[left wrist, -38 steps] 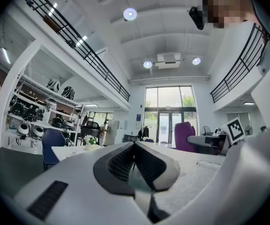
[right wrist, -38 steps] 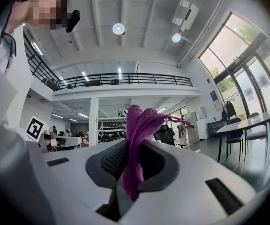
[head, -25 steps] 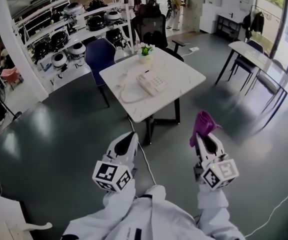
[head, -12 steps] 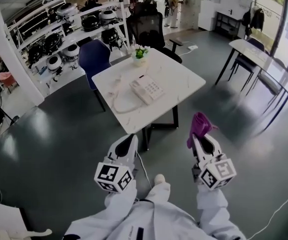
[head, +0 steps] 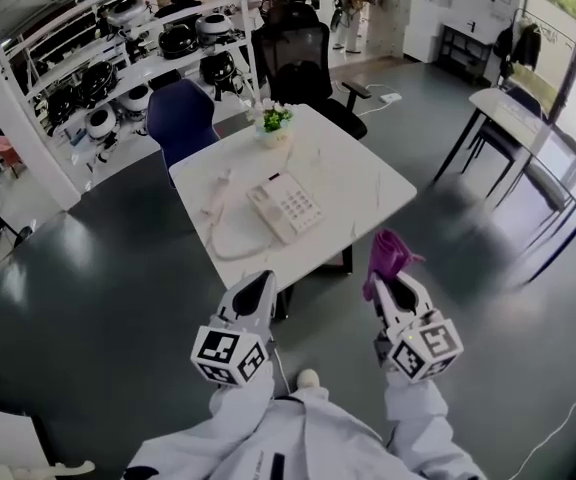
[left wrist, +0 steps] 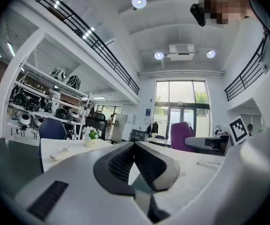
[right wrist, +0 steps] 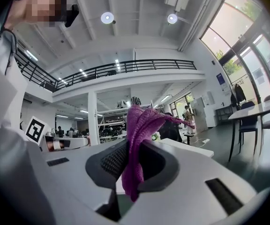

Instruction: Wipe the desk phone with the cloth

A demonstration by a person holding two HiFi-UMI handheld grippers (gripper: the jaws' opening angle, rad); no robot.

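Note:
A white desk phone (head: 286, 206) lies on the white table (head: 358, 168), with its handset (head: 214, 182) off to the left on a looping cord. My right gripper (head: 388, 283) is shut on a purple cloth (head: 386, 255) (right wrist: 137, 139) that sticks up from its jaws. It hovers over the floor just in front of the table's near right corner. My left gripper (head: 259, 286) (left wrist: 134, 159) is shut and holds nothing, hanging near the table's front edge.
A small potted plant (head: 271, 122) stands at the table's far side. A blue chair (head: 178, 118) and a black office chair (head: 303, 63) stand behind it. Shelves of helmets (head: 118, 58) line the left. Another table with chairs (head: 528, 138) is at the right. People stand far back.
The table and phone have come nearer and lower in the head view as I walk toward them. Both grippers keep their pose, the cloth still held.

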